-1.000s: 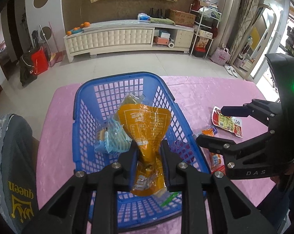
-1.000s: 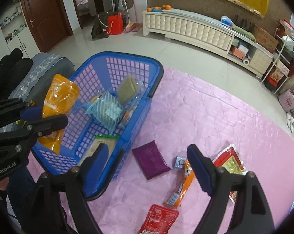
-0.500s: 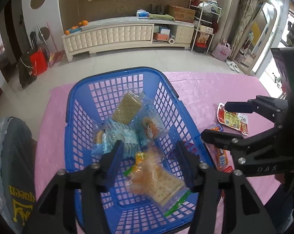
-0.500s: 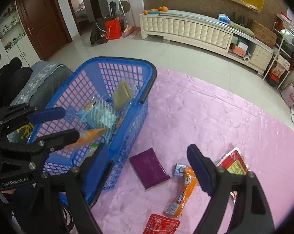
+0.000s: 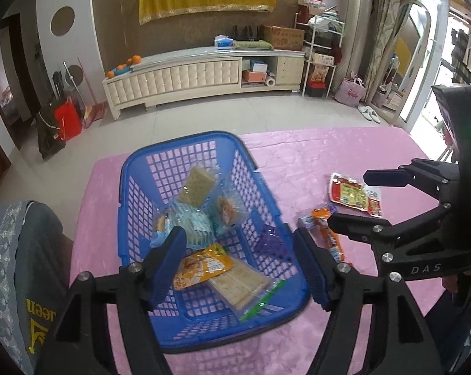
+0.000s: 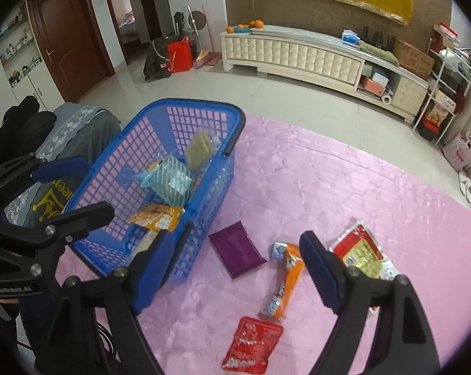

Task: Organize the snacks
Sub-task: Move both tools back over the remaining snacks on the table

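Observation:
A blue basket (image 5: 135, 206) (image 6: 232, 125) stands on the pink cloth. In it lie an orange cracker pack (image 5: 204, 268) (image 6: 155, 217), a striped blue pack (image 6: 169, 181) and other snacks. My left gripper (image 5: 238, 265) is open and empty above the basket's near end; it also shows in the right wrist view (image 6: 69, 187). My right gripper (image 6: 235, 268) is open and empty above the loose snacks: a purple pouch (image 6: 237, 248), an orange stick pack (image 6: 283, 282), a red pouch (image 6: 254, 345) and a red-yellow pack (image 6: 362, 251).
A grey covered chair (image 5: 19, 265) stands at the table's left edge. The pink table (image 6: 329, 187) stretches to the right past the snacks. A long white cabinet (image 5: 188, 78) stands across the floor by the far wall.
My left gripper opened and dropped the orange cracker pack into the basket, then drew back. The right gripper stayed open and shifted slightly.

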Demonstrator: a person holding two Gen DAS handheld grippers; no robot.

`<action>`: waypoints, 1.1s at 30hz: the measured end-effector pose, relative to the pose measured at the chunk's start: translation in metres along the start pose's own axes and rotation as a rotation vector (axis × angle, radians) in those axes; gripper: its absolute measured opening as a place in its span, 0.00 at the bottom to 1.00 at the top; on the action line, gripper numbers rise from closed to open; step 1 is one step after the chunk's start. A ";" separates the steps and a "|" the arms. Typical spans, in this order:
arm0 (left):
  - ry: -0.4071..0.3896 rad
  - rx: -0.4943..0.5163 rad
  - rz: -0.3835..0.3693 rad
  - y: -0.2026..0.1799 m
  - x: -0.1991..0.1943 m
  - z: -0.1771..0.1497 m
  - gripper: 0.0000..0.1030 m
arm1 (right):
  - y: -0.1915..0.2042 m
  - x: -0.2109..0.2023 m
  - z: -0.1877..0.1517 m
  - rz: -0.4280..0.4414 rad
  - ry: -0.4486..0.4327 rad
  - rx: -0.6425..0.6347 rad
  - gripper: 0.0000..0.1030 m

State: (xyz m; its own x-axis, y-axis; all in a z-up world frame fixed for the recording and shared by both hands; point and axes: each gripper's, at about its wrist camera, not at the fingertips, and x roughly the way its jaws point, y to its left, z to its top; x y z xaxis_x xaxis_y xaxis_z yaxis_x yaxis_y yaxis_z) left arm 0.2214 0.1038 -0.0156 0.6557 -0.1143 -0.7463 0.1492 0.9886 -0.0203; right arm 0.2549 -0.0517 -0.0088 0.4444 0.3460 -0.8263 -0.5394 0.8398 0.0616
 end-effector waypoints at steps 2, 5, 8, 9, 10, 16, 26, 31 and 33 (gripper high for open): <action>-0.006 0.013 -0.002 -0.011 -0.004 0.000 0.71 | -0.004 -0.010 -0.004 -0.008 -0.011 0.008 0.83; -0.016 0.030 -0.009 -0.026 -0.010 -0.001 0.73 | -0.011 -0.023 -0.012 -0.024 -0.024 0.019 0.83; -0.018 0.035 -0.029 -0.042 -0.012 -0.004 0.76 | -0.019 -0.035 -0.021 -0.037 -0.038 0.037 0.83; -0.020 0.039 -0.036 -0.050 -0.012 -0.007 0.76 | -0.023 -0.038 -0.026 -0.044 -0.039 0.046 0.83; -0.019 0.042 -0.038 -0.055 -0.013 -0.009 0.76 | -0.026 -0.040 -0.030 -0.048 -0.038 0.052 0.83; 0.003 0.075 -0.044 -0.088 -0.009 -0.024 0.76 | -0.046 -0.051 -0.061 -0.088 -0.023 0.090 0.83; 0.066 0.047 -0.082 -0.136 0.010 -0.044 0.76 | -0.083 -0.060 -0.107 -0.112 0.011 0.156 0.83; 0.124 0.039 -0.088 -0.157 0.029 -0.055 0.76 | -0.097 -0.052 -0.126 -0.105 0.042 0.176 0.83; 0.151 0.037 -0.100 -0.164 0.038 -0.059 0.76 | -0.102 -0.046 -0.134 -0.097 0.057 0.188 0.83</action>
State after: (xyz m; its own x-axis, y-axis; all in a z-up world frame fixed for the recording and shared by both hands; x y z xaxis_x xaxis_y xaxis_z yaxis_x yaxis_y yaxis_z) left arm 0.1780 -0.0571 -0.0794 0.5178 -0.1933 -0.8334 0.2372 0.9684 -0.0772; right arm 0.1938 -0.2094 -0.0524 0.4438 0.2399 -0.8635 -0.3505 0.9332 0.0791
